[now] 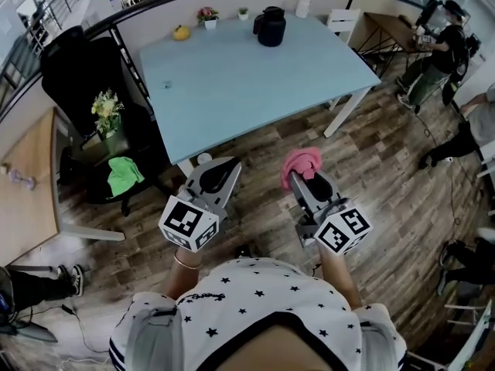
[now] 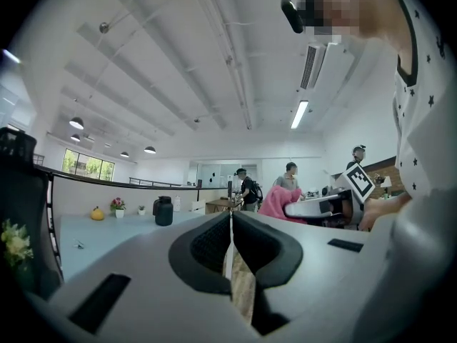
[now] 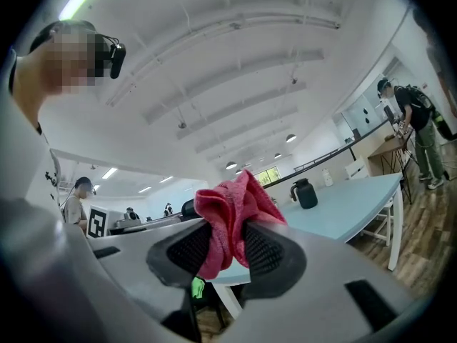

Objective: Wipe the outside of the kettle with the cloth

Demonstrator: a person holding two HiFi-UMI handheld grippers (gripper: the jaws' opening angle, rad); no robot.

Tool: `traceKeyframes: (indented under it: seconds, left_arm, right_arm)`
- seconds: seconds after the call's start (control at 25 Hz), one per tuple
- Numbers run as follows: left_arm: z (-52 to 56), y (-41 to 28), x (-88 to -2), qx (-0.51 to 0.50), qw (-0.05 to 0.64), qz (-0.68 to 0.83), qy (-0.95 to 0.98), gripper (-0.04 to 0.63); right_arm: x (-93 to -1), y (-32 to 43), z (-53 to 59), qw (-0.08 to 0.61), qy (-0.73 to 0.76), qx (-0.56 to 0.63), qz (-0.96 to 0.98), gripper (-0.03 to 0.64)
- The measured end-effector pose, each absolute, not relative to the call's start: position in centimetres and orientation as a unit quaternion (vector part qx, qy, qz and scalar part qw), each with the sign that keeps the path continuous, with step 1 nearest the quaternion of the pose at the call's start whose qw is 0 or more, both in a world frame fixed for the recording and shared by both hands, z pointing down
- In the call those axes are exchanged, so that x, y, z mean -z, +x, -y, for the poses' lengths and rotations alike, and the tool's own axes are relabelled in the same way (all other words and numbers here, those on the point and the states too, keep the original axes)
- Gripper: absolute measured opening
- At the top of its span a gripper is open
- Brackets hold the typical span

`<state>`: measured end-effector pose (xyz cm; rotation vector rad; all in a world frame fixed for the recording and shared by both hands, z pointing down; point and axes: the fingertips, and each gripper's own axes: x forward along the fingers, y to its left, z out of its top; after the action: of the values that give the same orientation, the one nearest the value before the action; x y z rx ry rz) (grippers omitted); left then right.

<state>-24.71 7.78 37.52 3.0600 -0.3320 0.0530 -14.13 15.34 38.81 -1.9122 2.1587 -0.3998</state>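
**Cloth in the gripper, kettle not yet touched**

I start with the pale blue bench, which fills the upper middle of my head view and is mostly bare. I'm standing off its near end, on the wood floor. To its left is a black chair, with a vase of yellow-white flowers and a green rag on or near it (I can't tell exactly what each sits on).

The kettle, dark and squat, stands at the far edge of the bench, well apart from both grippers. I can't see what, if anything, is inside it.

The left gripper has its jaws pressed together with nothing between them. The right gripper is clamped on the pink cloth, which bunches up above the pads.

By my reading, only the pick-up is done. No wiping has started, so the whole outside of the kettle is left, and I have to close the gap first.

Smallest last: along the back edge with the kettle are a little pot holding pink flowers, a smaller pot with a green plant, a white bottle and a yellow object.
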Motion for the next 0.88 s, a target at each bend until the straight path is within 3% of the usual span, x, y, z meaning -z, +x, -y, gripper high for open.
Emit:
traceKeyframes:
  seconds: [0.6, 0.88]
  left_arm:
    - [0.0, -21.8, -38.1, -0.015, 0.018, 0.228, 0.973, 0.032]
    - [5.3, -16.5, -38.3, -0.024, 0.020, 0.292, 0.956, 0.032]
  right_arm:
    - [-38.0, -7.4, -3.0, 0.103, -0.567, 0.111, -0.810, 0.129]
    - [-38.4, -1.2, 4.7, 0.103, -0.519, 0.128, -0.839, 0.129]
